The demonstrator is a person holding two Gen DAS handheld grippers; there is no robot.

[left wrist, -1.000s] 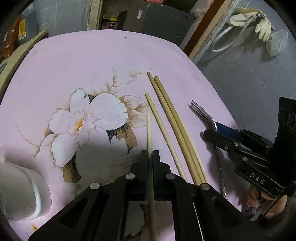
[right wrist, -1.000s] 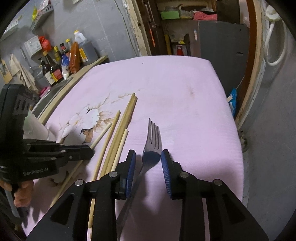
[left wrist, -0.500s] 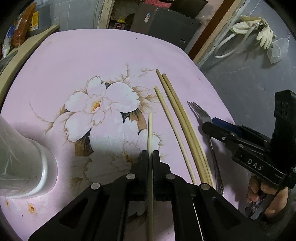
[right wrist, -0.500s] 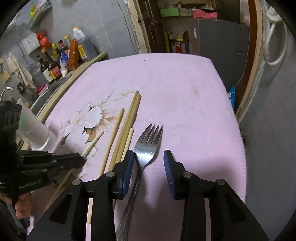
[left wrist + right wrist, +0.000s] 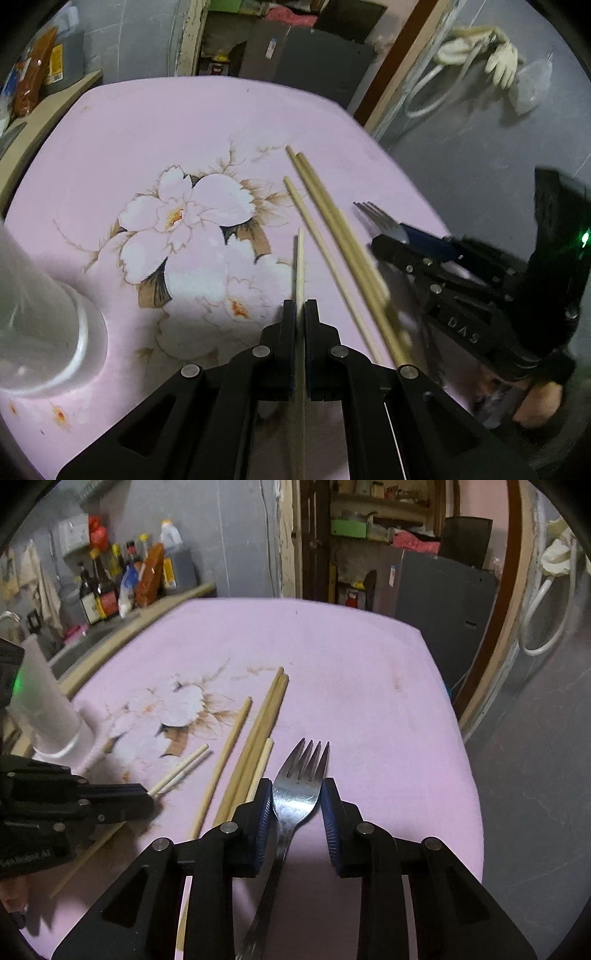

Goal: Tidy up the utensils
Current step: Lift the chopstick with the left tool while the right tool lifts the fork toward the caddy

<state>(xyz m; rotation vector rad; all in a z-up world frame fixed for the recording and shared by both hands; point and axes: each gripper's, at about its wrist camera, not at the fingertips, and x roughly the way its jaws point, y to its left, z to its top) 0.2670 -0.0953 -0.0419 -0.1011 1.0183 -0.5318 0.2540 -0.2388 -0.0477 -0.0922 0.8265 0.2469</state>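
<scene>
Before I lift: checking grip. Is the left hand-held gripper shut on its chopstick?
Shut: the left hand-held gripper has both pads pressed against the pale chopstick.

Pink tablecloth (image 5: 369, 686) with a white flower print (image 5: 188, 214). Sauce bottles (image 5: 122, 579) stand in a row on a counter along the grey wall at far left. Pale rubber gloves (image 5: 498, 59) and a white hose (image 5: 543, 620) hang at right.
</scene>
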